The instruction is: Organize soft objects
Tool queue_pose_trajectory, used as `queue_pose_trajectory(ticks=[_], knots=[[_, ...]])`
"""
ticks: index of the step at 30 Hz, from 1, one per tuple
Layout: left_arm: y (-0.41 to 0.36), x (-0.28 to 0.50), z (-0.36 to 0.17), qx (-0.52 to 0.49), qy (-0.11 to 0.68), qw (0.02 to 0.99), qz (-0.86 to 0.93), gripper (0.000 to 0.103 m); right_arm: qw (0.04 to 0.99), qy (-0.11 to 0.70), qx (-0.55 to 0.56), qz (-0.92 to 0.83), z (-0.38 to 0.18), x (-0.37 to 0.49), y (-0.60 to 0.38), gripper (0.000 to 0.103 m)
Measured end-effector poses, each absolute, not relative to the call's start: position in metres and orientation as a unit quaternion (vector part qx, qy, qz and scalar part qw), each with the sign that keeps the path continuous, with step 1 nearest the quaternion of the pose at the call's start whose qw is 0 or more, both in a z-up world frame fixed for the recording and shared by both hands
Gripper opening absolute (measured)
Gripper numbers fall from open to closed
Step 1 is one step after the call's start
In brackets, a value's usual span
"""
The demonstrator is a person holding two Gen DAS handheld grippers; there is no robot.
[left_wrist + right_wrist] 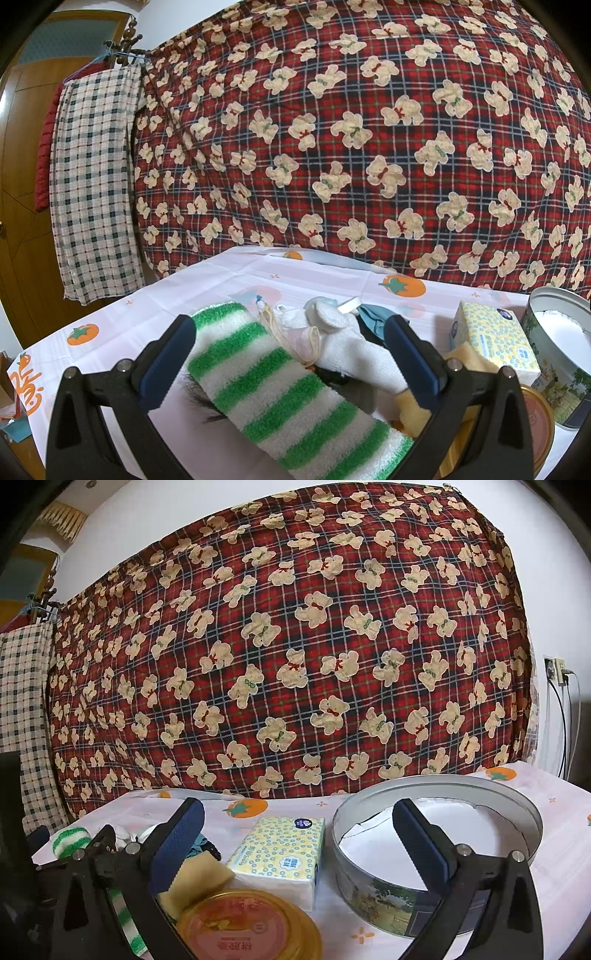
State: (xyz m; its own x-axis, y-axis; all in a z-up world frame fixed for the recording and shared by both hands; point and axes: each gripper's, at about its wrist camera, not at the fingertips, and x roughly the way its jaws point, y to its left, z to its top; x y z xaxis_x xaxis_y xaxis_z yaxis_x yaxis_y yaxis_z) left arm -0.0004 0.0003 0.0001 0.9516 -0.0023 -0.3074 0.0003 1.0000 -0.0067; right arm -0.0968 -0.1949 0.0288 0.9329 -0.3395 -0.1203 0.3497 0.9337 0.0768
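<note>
The left gripper point(290, 338) stands with jaws spread wide around the green-and-white striped sock point(280, 391), not visibly touching it; the sock's lower end is cut off by the frame. Behind the sock lies a heap of soft items: a white sock point(351, 350), a teal cloth point(373, 319) largely hidden, and a dark item under the sock, too obscured to identify. Right of the heap sit a tissue pack point(491, 336) and a round tin point(554, 347), partly cropped. The right gripper point(299, 819) is likewise released, holding nothing, with the tissue pack between its fingers and the tin's rim behind its right finger. A yellow sponge point(195, 882) and an orange lid point(251, 926) lie nearer, partly cut off. The tablecloth point(561, 849) is white with orange fruit prints; behind it hangs a red plaid bear-print blanket point(295, 646).
</note>
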Motion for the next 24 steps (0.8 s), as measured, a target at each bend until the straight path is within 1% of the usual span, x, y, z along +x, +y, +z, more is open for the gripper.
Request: queue_pose_trajectory(ticks=[20, 24], knots=[[-0.008, -0.004, -0.002, -0.004, 0.159, 0.987, -0.005, 0.103, 0.983, 0.046, 0.022, -0.176, 0.027, -0.096, -0.185, 0.103], [-0.007, 0.000, -0.003, -0.012, 0.170, 0.985, -0.015, 0.103, 0.985, 0.044, 0.010, -0.169, 0.029, -0.096, -0.179, 0.103]])
